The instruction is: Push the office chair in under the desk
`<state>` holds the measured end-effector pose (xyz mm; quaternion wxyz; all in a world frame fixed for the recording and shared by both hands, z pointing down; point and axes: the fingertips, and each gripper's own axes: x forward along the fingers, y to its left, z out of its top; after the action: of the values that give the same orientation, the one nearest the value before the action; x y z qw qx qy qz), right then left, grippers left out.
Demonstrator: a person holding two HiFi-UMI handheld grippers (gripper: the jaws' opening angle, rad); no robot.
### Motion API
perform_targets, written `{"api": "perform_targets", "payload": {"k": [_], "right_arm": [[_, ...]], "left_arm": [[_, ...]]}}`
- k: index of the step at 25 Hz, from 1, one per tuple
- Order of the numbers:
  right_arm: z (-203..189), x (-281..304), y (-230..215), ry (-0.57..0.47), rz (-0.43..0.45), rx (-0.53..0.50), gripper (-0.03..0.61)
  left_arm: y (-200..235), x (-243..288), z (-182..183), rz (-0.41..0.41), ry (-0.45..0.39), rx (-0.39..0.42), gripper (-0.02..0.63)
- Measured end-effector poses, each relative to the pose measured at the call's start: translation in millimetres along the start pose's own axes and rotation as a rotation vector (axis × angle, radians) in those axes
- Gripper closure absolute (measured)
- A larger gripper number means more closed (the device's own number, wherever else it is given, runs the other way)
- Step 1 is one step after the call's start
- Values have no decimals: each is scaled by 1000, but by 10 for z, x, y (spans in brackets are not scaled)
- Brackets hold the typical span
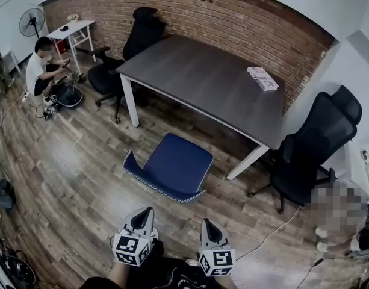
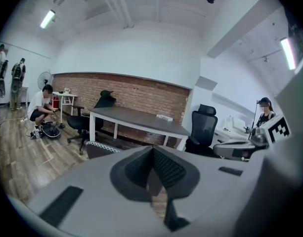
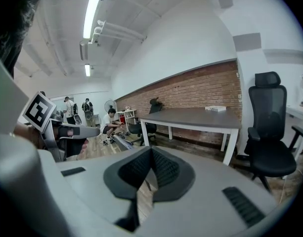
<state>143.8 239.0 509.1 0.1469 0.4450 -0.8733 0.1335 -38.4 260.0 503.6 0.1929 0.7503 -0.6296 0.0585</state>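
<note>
A blue office chair point(image 1: 170, 166) stands on the wood floor just in front of the grey desk point(image 1: 202, 80), its seat outside the desk's front edge. My left gripper point(image 1: 147, 212) and right gripper point(image 1: 207, 223) are side by side at the bottom of the head view, a short way behind the chair and touching nothing. Both are shut and empty. In the left gripper view the shut gripper point(image 2: 152, 149) points toward the chair's trimmed edge point(image 2: 99, 147) and the desk point(image 2: 136, 118). The right gripper view shows its shut gripper point(image 3: 151, 150), the desk point(image 3: 200, 116) and the chair's edge point(image 3: 121, 142).
One black office chair point(image 1: 316, 149) stands at the desk's right end and another point(image 1: 127, 50) at its far left corner. A person point(image 1: 43, 71) crouches at far left near a white side table point(image 1: 76, 29) and a fan point(image 1: 31, 21). A cable point(image 1: 274, 230) crosses the floor at right.
</note>
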Motion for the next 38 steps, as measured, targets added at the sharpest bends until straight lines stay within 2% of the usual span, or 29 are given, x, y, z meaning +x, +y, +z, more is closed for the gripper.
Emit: {"api": "perform_targets", "payload": {"k": [9,17,25,31,35,38], "right_arm": [[112,492,257,-8,-115,61,575],[124,712,317,15,-152,71,575],[239,957,187,26,-115,83,575],[338,1216,155,43,-40,82,575],[376,1418,126,68,7,77,575],[329,1575,127,131,57,88,575]], "left_arm": [[477,406,209,-150,37,85,609],[666,605,258,-206,65,89,607],[792,794,281,-169,92,65,608],[832,956,306,-171,136,113,607],[828,1068,317,-202,169,120,607],[774,1159,275,-260,220,150,607]]}}
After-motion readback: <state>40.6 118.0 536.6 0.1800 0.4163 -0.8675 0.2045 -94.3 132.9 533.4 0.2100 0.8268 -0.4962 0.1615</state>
